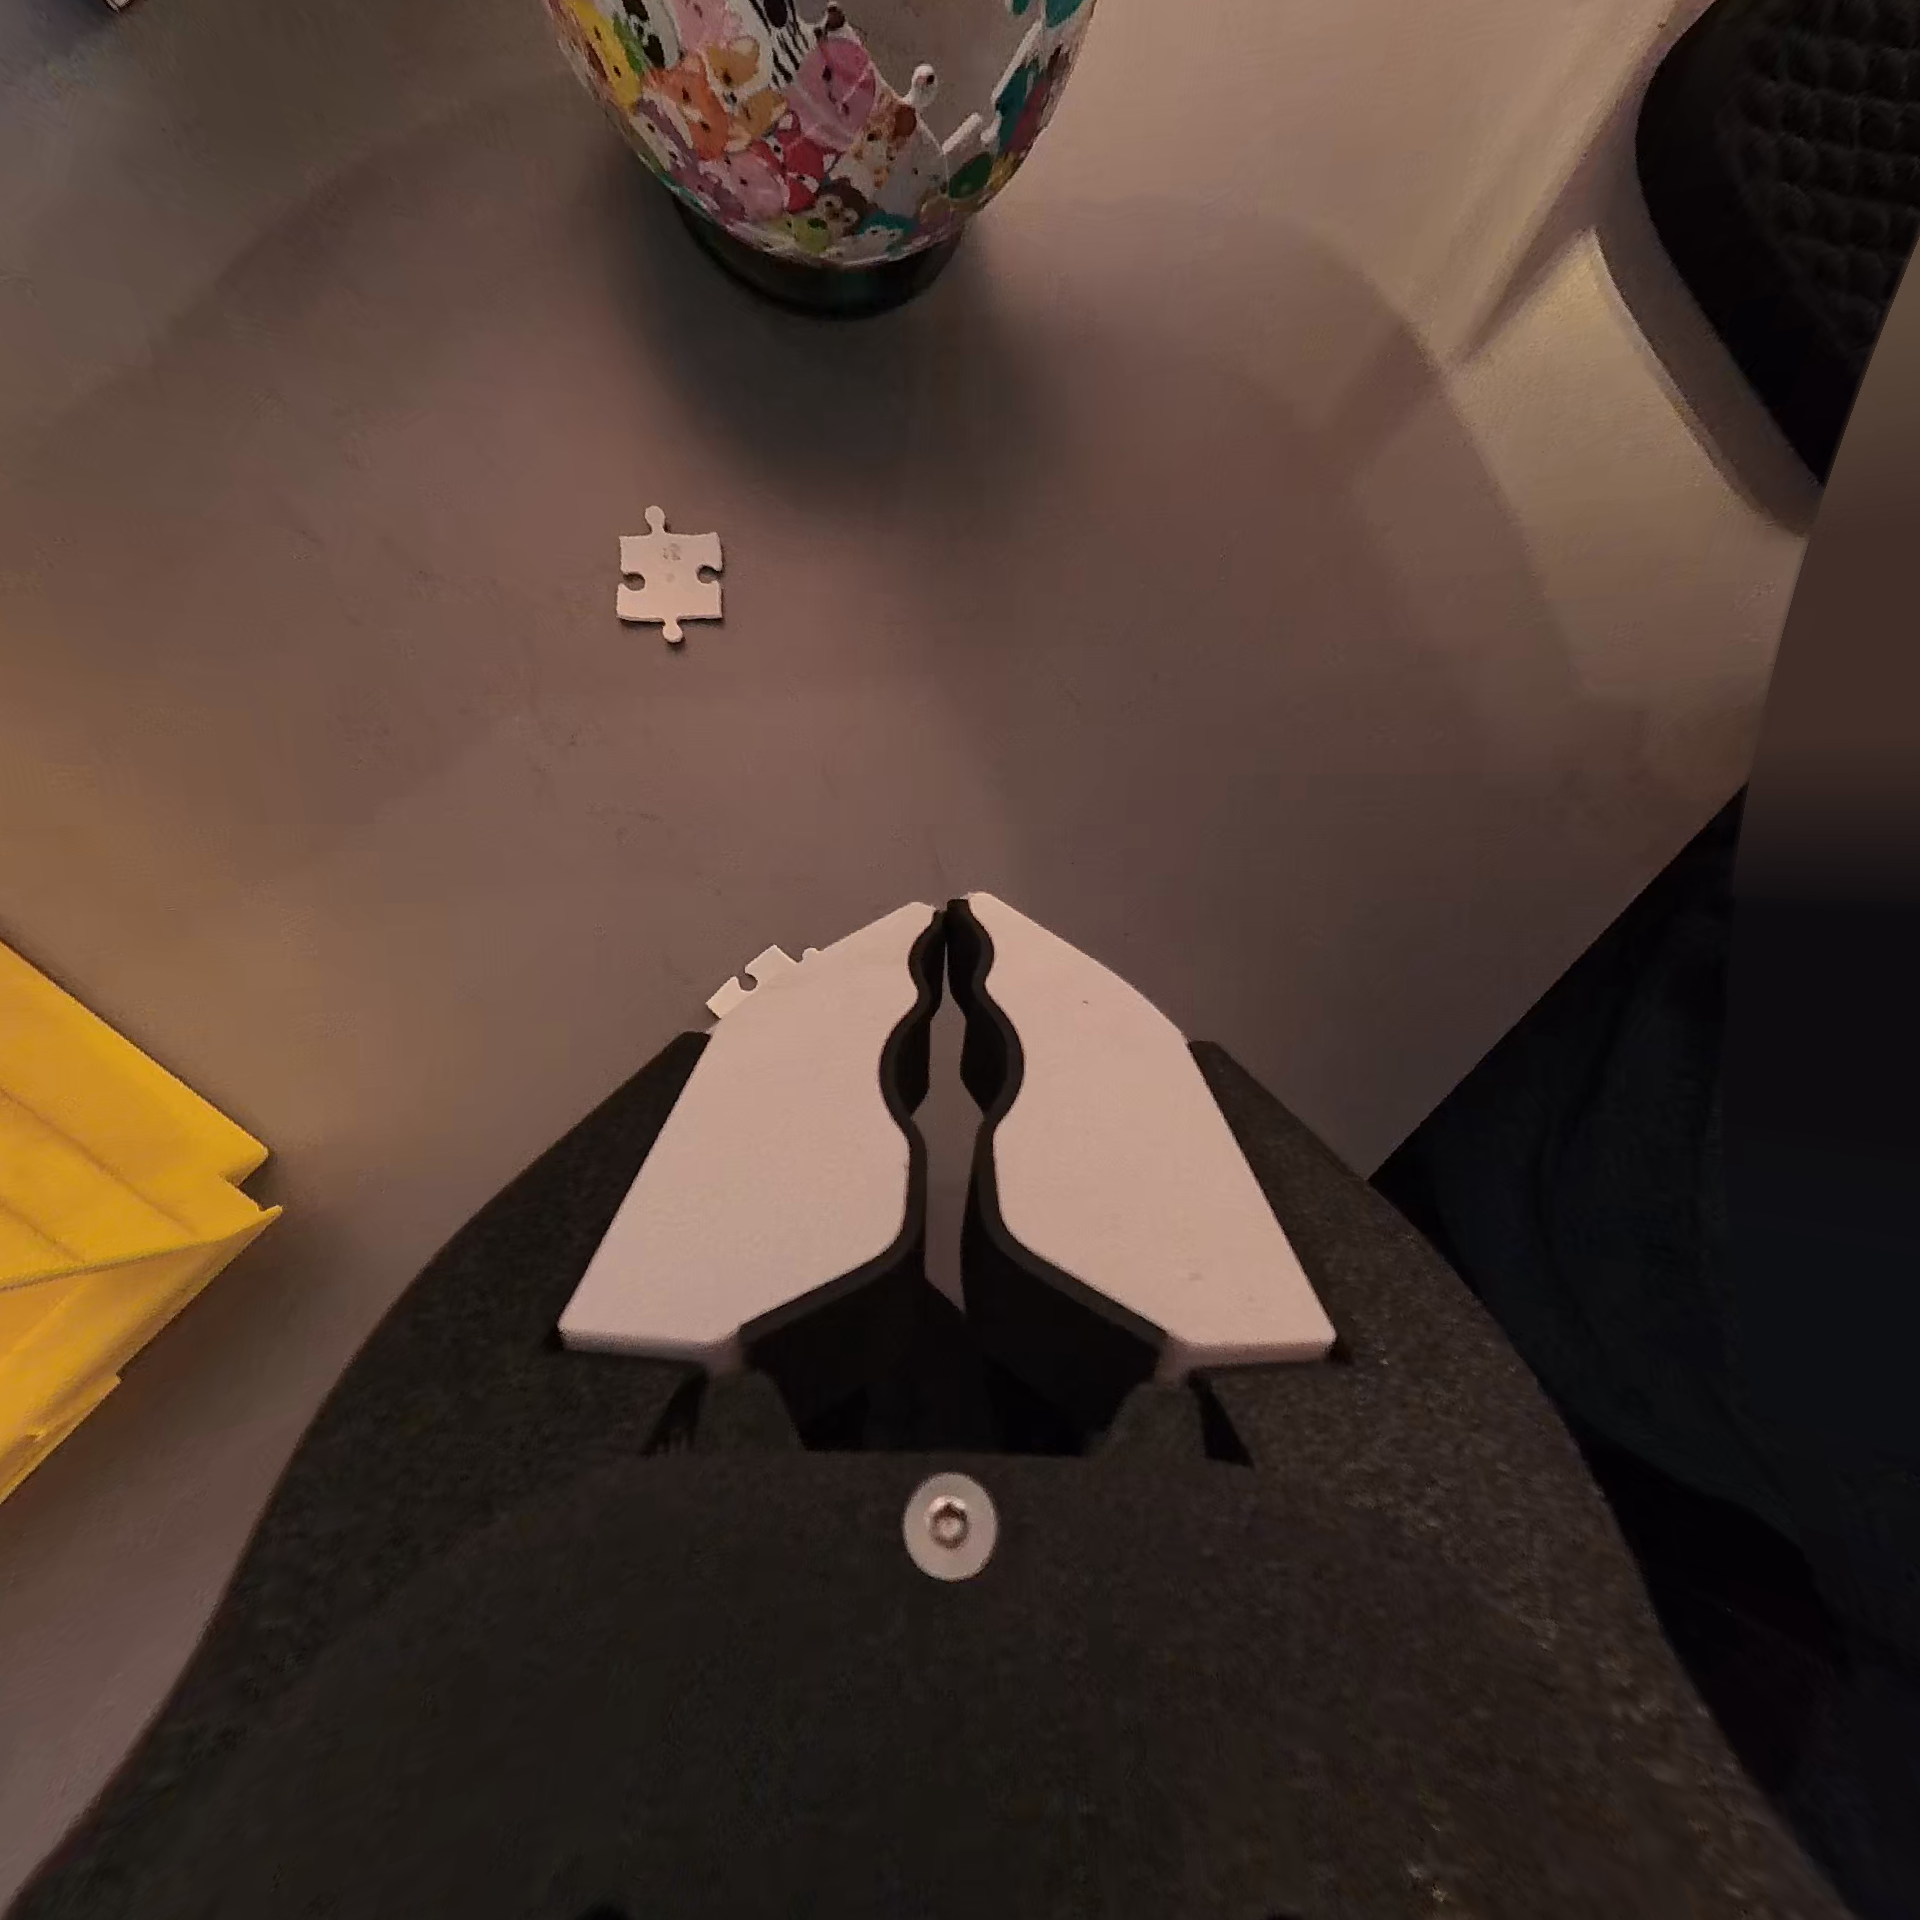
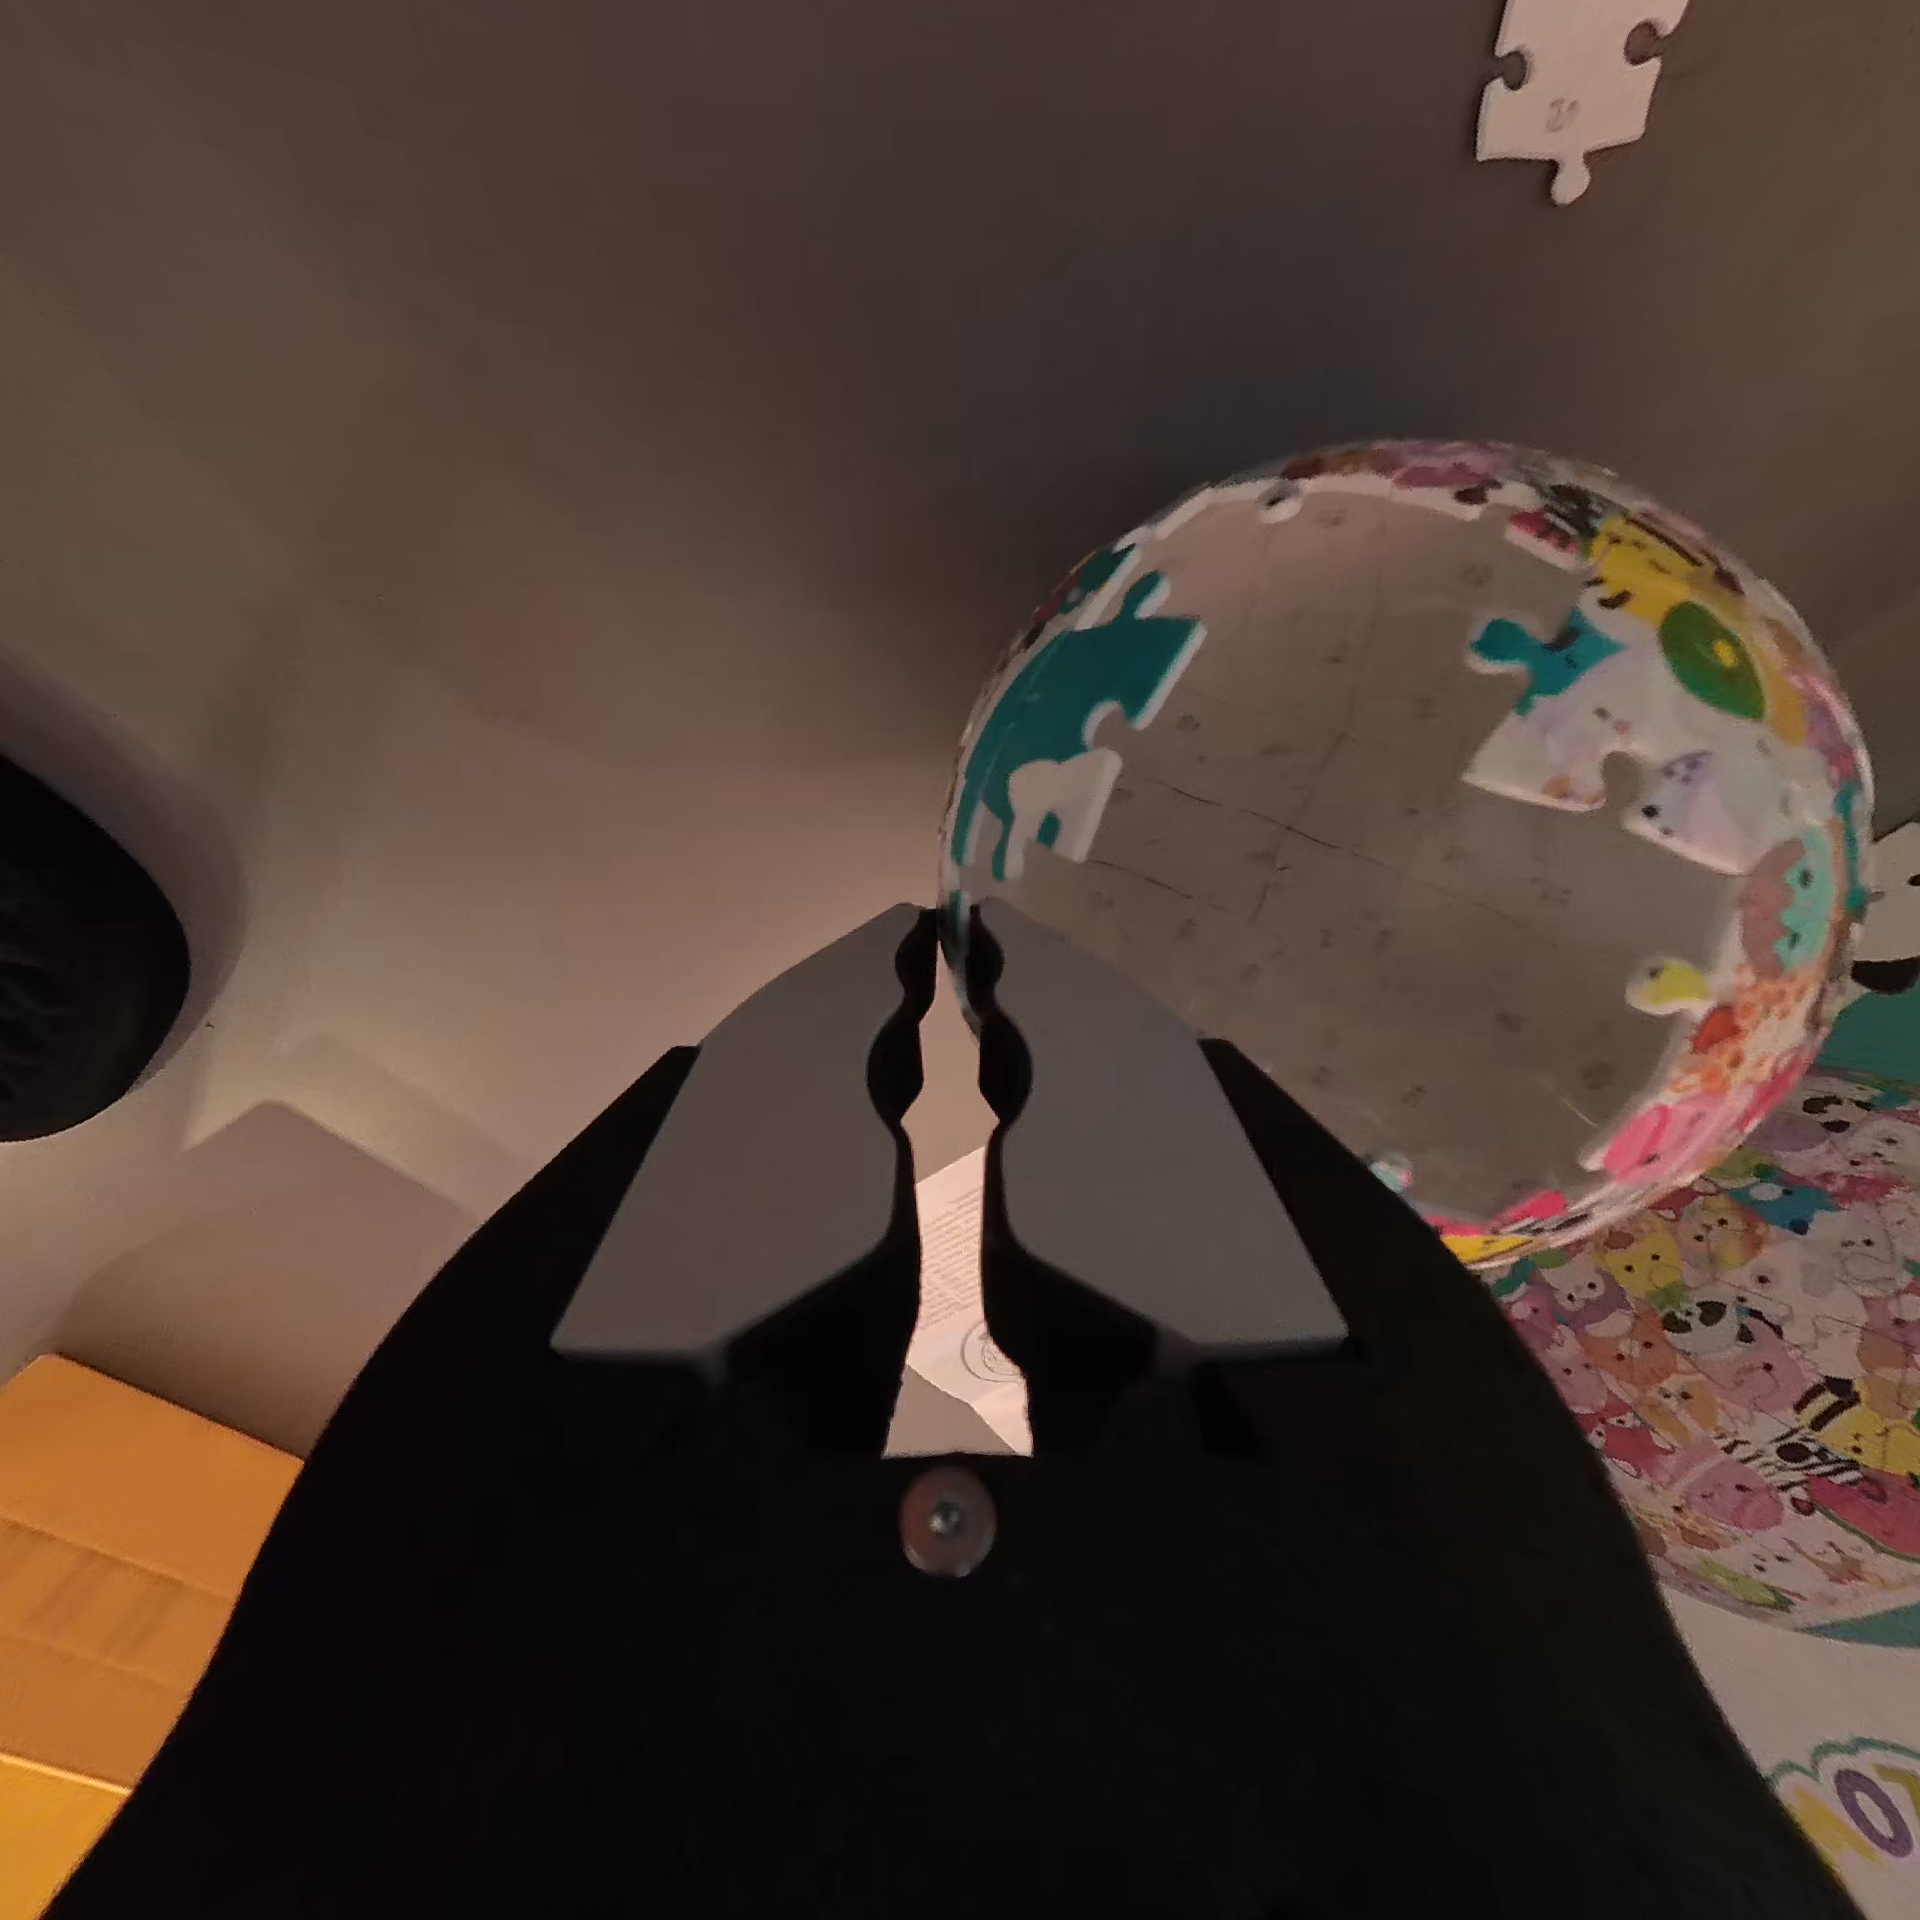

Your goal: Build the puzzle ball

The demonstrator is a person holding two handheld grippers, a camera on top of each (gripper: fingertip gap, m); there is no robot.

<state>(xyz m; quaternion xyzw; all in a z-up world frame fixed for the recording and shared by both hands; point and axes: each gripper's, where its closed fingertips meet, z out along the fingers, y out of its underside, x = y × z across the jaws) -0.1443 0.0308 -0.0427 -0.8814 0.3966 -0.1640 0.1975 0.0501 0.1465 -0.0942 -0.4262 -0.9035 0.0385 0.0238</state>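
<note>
The puzzle ball (image 1: 831, 125), a colourful shell on a dark stand, is at the top of the left wrist view. In the right wrist view the ball (image 2: 1403, 831) shows a large open gap and its pale inside. My right gripper (image 2: 951, 914) is closed to a narrow gap with the ball's lower left rim between its tips. My left gripper (image 1: 951, 909) is shut low over the table. A white puzzle piece (image 1: 764, 977) pokes out from under its left finger; I cannot tell if it is held. Another white piece (image 1: 670, 575) lies face down, also in the right wrist view (image 2: 1569, 94).
A yellow box (image 1: 104, 1195) sits at the left, also in the right wrist view (image 2: 104, 1507). A printed puzzle box (image 2: 1766, 1403) and a paper leaflet (image 2: 951, 1299) lie near the ball. The table edge (image 1: 1766, 623) and a black mesh seat (image 1: 1787, 208) are at the right. Between my left fingertips and the white piece (image 1: 670, 575) there is roughly 15 cm. Look for it in the right wrist view (image 2: 1574, 63) too.
</note>
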